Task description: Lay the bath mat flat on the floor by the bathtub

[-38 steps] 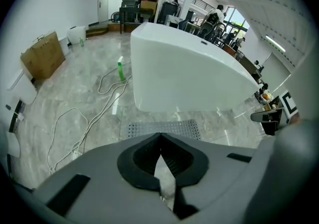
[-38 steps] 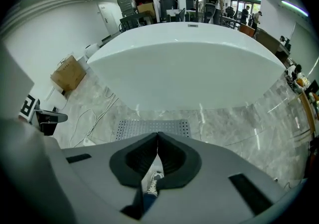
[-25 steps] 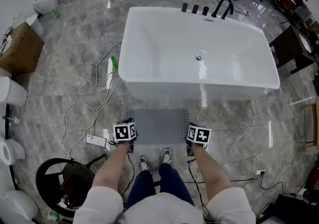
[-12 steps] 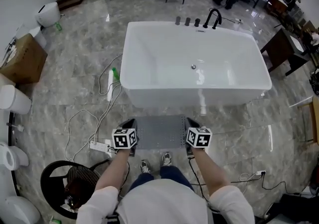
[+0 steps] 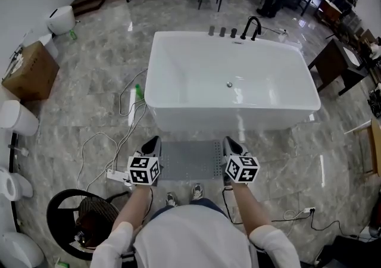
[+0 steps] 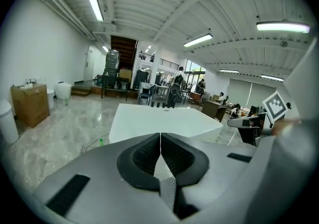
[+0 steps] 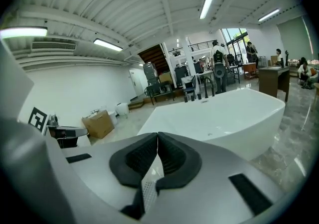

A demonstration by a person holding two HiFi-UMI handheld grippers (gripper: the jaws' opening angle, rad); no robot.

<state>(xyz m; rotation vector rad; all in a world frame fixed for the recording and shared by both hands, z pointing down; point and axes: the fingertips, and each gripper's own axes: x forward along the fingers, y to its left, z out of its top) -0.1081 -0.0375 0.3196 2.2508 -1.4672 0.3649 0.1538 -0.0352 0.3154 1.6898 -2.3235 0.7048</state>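
A grey perforated bath mat (image 5: 189, 159) is stretched between my two grippers, just in front of the white bathtub (image 5: 229, 79). My left gripper (image 5: 152, 140) grips the mat's left side, and a strip of mat (image 6: 168, 192) shows behind its shut jaws (image 6: 160, 136). My right gripper (image 5: 230, 140) holds the right side the same way, with mat (image 7: 148, 191) caught behind its shut jaws (image 7: 157, 136). Both grippers point toward the tub. I cannot tell whether the mat touches the marble floor. The person's shoes (image 5: 197, 190) stand just behind the mat.
White cables and a power strip (image 5: 116, 174) lie on the floor at the left, near a green bottle (image 5: 137, 89). A black round basket (image 5: 83, 219) stands at lower left. A cardboard box (image 5: 33, 70) and white toilets (image 5: 15, 118) line the left wall. The black faucet (image 5: 253, 25) is on the tub's far rim.
The head view has risen and the body now hides more of the legs. Both grippers have lifted slightly and spread a little, with the mat still between them.
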